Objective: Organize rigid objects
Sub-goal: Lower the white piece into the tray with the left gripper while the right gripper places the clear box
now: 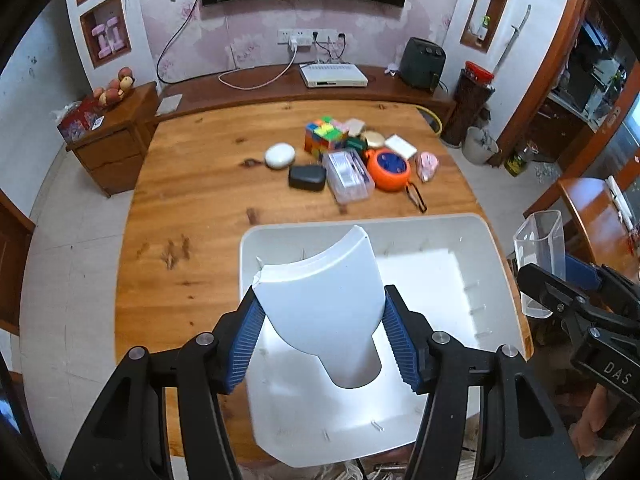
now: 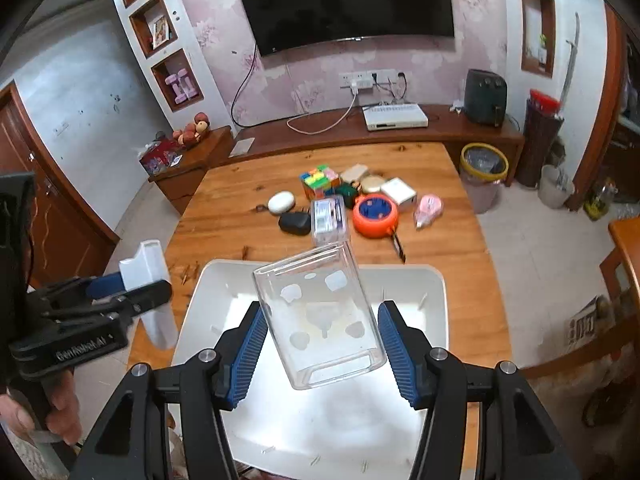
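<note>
Left wrist view: left tool (image 1: 322,328) pinches white divider (image 1: 320,300) above white tray (image 1: 472,240); right tool (image 2: 320,344) clamps clear container (image 2: 320,316); clutter (image 1: 352,160) lies beyond the tray.

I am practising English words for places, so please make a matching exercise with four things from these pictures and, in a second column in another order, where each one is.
Things:
1. white curved divider
2. clear container
3. orange round tape measure
4. white tray

Places:
A. on the wooden table, at its near edge
B. held in the right gripper
C. far on the table, in the cluster of small objects
D. held in the left gripper

Pairs: 1-D, 2-B, 3-C, 4-A
</note>
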Tool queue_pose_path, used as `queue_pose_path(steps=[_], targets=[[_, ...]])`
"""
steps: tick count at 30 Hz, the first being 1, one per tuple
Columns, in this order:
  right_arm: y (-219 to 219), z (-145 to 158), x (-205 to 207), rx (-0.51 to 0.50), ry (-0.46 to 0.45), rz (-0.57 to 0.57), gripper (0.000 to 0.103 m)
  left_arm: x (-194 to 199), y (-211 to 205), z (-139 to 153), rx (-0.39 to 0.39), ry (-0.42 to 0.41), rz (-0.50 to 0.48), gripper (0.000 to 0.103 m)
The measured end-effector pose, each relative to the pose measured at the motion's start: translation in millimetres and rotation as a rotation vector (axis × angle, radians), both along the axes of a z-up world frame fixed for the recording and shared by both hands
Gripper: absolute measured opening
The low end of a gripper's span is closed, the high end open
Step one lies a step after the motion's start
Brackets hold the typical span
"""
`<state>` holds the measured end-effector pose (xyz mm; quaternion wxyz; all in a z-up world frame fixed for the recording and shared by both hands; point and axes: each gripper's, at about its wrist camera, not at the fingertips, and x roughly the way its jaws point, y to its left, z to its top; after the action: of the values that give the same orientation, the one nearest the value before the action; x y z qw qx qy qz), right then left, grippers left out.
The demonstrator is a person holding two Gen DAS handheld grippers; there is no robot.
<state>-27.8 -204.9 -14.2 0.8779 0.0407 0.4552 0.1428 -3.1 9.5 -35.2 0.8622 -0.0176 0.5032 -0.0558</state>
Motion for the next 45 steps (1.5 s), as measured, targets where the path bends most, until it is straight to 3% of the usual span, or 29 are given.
queue_pose_path(steps=[12,20,29,37,40,45], targets=[[4.9,-25.5,-25.7,-0.032,-0.045,0.003,0.058,-11.6,-15.8,-34.0,0.023,-0.010,0.000,0.063],[7.1,-64.7,-16.9,-0.071,0.028,-0.011,0.058,-5.3,-21.3,-80.8,0.007,0.102,0.003,0.062],[12.4,-110.2,-12.3,-0.107,0.132,-0.004,0.058,-4.0,-26.8,-99.7,0.047,0.136,0.013,0.062],[14.4,-126.0,-7.0,-0.135,0.182,0.009,0.058,-2.3,-27.0,-106.1,0.068,0.150,0.036,0.062],[12.4,-128.6,-6.1,-0.123,0.201,0.004,0.070,-2.5,-27.8,-106.2,0.085,0.146,0.043,0.062],[9.9,-127.1,-6.6,-0.119,0.195,-0.004,0.072,-1.6,-24.5,-106.6,0.063,0.145,0.054,0.063]])
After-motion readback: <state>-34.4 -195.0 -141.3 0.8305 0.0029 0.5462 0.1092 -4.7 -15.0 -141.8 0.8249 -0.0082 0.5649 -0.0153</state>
